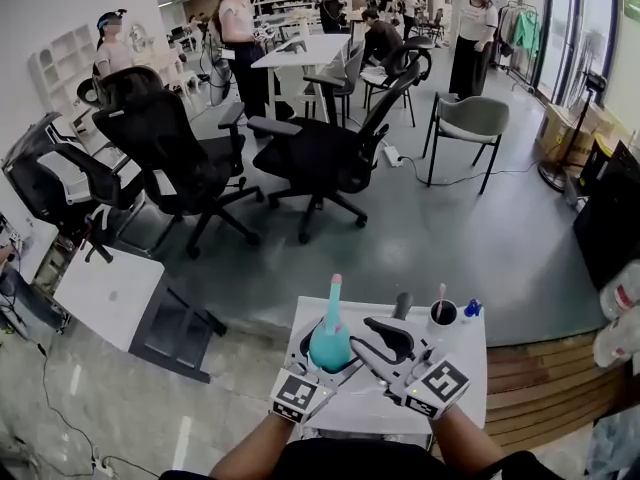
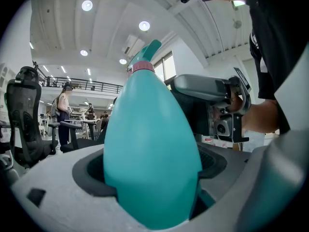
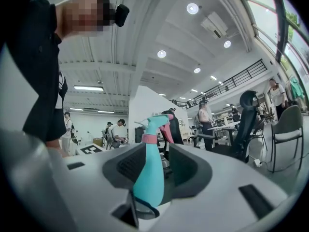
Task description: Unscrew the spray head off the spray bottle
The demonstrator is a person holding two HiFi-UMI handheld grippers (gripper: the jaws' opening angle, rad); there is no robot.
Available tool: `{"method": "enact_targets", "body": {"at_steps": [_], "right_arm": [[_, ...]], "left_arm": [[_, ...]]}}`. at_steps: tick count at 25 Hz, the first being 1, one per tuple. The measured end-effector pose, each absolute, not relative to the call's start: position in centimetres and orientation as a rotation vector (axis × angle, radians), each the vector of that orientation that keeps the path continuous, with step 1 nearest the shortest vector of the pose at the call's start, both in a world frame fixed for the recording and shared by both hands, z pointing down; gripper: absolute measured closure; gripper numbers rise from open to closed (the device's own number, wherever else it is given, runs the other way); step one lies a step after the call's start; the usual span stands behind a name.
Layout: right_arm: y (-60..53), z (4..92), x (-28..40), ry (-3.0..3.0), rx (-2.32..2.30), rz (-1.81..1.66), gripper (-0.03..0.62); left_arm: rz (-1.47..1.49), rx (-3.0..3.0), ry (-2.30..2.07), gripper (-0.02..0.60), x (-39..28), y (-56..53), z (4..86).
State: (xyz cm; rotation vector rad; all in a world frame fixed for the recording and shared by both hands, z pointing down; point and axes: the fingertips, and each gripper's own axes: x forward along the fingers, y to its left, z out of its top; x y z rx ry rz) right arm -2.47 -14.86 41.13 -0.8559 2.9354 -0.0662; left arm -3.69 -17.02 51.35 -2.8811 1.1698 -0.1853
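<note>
Jaws of the left gripper [image 1: 325, 360] were clamped on the rounded body of a teal spray bottle [image 1: 330, 342], which was held upright over the near-left part of a white tabletop [image 1: 468, 356]. Jaws of the right gripper [image 1: 392, 348] stood apart just to the bottle's right; its own view framed the bottle between the dark pads, neither pad pressing on it. The spray head [image 3: 155, 123] was on the bottle's neck, above a pink collar [image 3: 149, 139]. A black cup [image 1: 442, 314] sat near the tabletop's far edge. Black office chairs [image 1: 330, 153] stood on the grey floor beyond.
</note>
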Motion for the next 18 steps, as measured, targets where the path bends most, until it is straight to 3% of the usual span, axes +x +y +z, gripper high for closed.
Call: {"method": "enact_targets", "body": {"at_steps": [18], "right_arm": [[-14.8, 38.7, -5.7, 2.942, -0.804, -0.136, 0.421]], "left_arm": [[-0.205, -2.843, 1.12, 0.126, -1.8, -16.3, 50.7]]}}
